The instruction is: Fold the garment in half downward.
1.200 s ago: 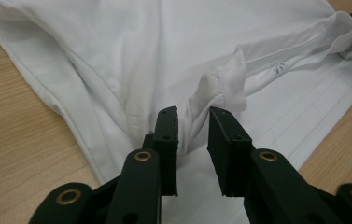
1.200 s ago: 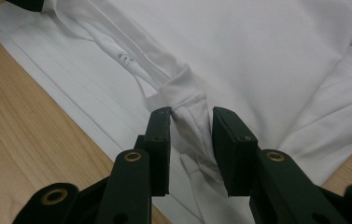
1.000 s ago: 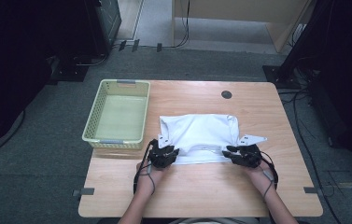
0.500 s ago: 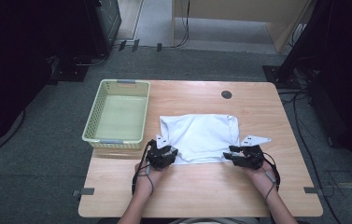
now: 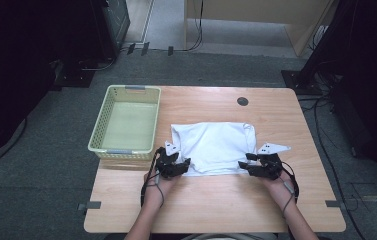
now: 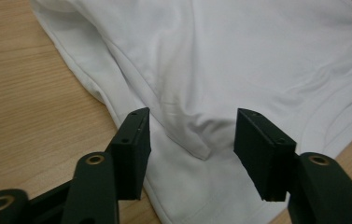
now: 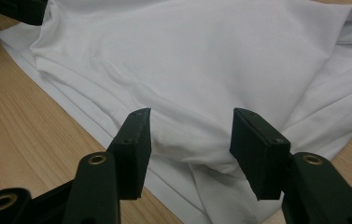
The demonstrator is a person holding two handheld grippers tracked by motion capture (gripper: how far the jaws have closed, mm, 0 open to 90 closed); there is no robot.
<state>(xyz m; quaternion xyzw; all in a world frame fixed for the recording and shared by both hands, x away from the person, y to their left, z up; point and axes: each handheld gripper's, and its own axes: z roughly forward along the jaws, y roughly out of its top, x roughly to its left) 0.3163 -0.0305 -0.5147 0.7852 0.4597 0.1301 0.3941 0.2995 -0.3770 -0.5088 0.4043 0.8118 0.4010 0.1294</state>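
A folded white garment [image 5: 216,146] lies flat on the wooden table [image 5: 216,200], near its middle. My left gripper [image 5: 180,165] rests at the garment's near left corner, jaws open, with a raised fold of the white cloth [image 6: 197,135] between them. At the near right corner sits my right gripper [image 5: 250,167], also open, its jaws straddling the layered hem of the garment [image 7: 192,144]. In the right gripper view the left gripper [image 7: 19,9] shows dark at the top left edge. Nothing is clamped in either.
A pale yellow-green plastic basket [image 5: 107,122] stands with nothing in it on the table's left side, touching distance from the garment. A round cable hole [image 5: 242,101] sits at the back of the table. Bare wood lies in front of both hands. Dark floor and cables surround the table.
Both grippers have slid slightly toward the person along the garment's near edge. The garment's near edge now lies a little flatter.
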